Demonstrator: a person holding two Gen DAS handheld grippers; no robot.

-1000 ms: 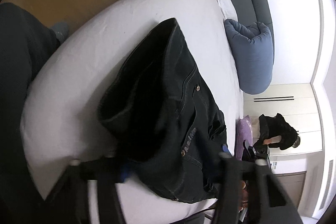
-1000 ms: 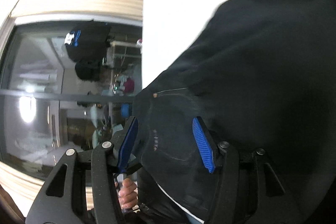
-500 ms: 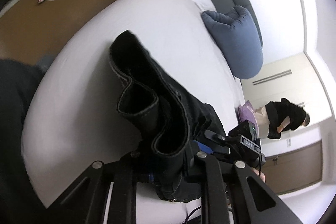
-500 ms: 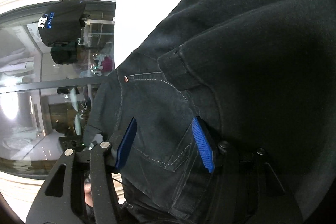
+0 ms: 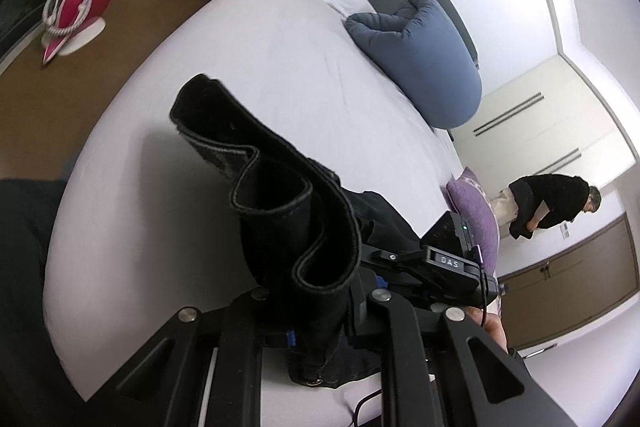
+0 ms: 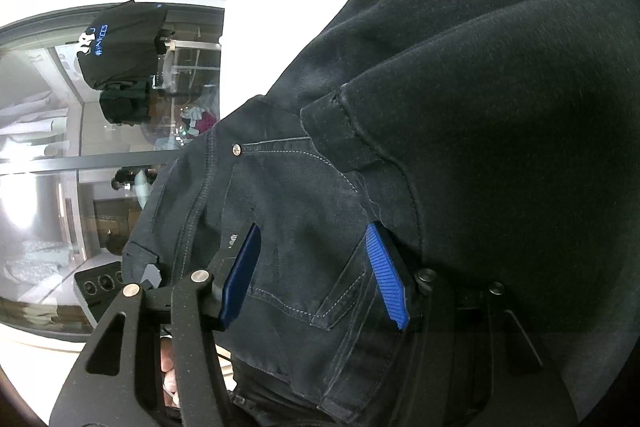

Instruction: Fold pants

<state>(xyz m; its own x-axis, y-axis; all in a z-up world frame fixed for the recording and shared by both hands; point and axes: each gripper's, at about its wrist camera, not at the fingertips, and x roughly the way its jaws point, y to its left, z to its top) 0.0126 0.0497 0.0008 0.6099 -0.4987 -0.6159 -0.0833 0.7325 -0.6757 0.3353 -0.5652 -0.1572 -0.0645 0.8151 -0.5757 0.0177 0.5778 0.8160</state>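
Observation:
Dark jeans (image 5: 280, 195) lie on the white bed (image 5: 260, 47). Their leg ends, a curled stack of hems, stand up off the sheet in my left gripper (image 5: 320, 307), which is shut on them; the cloth hides its pads. In the right wrist view the jeans (image 6: 480, 107) fill the picture, back pocket and rivet showing. My right gripper (image 6: 314, 277) hovers close over the pocket. It is open, its blue pads (image 6: 386, 279) apart with only flat denim beneath. The black housing of the right gripper (image 5: 452, 261) shows just behind the raised hems.
A blue pillow (image 5: 420, 67) and a white one lie by the grey headboard; a purple cushion (image 5: 476, 203) sits at the bed's far edge. A person (image 5: 552, 203) stands by the wardrobe. A red device (image 5: 80, 7) is on the wooden floor. A black T-shirt (image 6: 120, 47) hangs by the glass.
My left gripper went from open around the leg ends to shut on them, then lifted them off the bed while rolling. The right gripper sank slightly closer to the pocket, jaws unchanged.

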